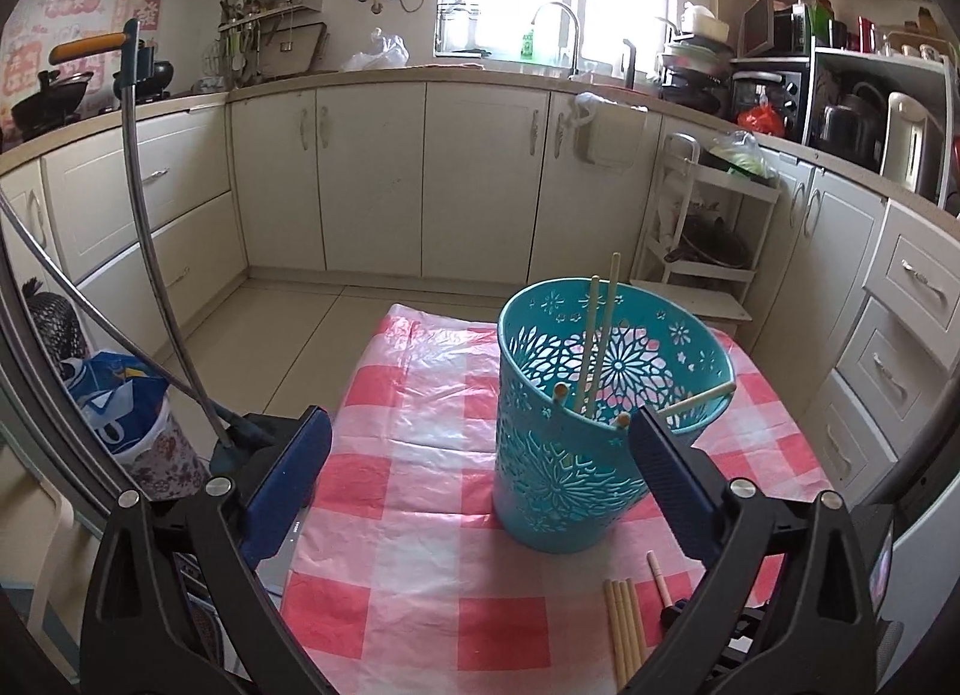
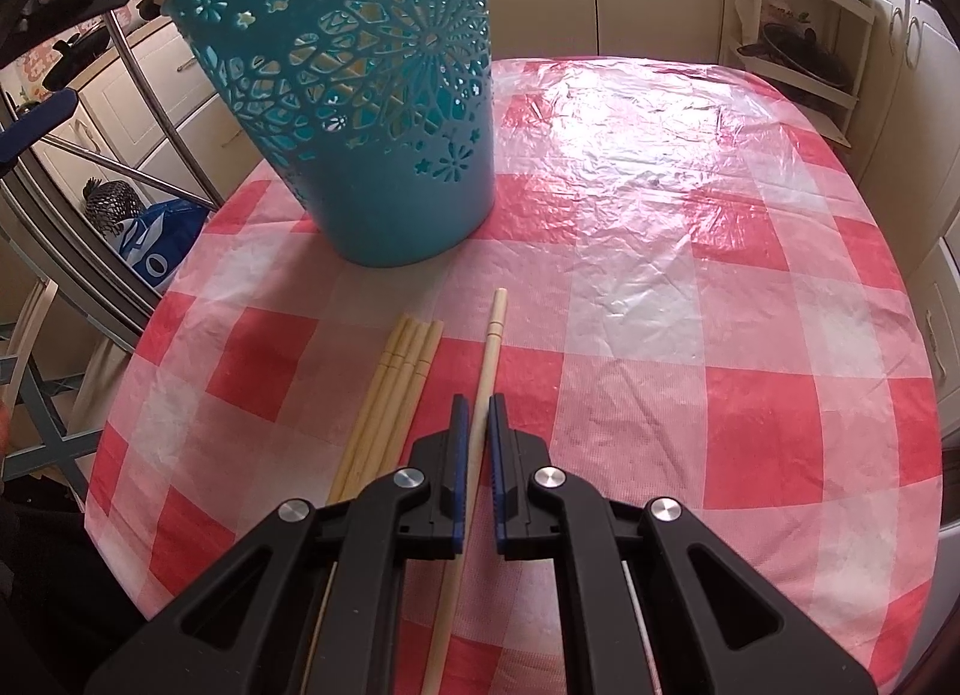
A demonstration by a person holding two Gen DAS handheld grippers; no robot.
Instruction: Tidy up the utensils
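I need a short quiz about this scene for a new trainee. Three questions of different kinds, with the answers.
1. True or false: the left tongs are wide open and hold nothing.
2. What do the right tongs close around?
A. single chopstick
B. spoon
C. blue basket rim
3. Fill in: beside that chopstick, a bundle of ____ chopsticks lies on the checked tablecloth.

Key: 1 true; 2 A; 3 four.

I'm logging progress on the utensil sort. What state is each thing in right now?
Blue basket: upright on the table, several chopsticks standing inside.
Single chopstick: lying between the right gripper's nearly closed jaws.
Bundle of four chopsticks: flat on the checked tablecloth, untouched.
Left gripper: jaws wide open, holding nothing.
Right gripper: jaws closed around the single chopstick.
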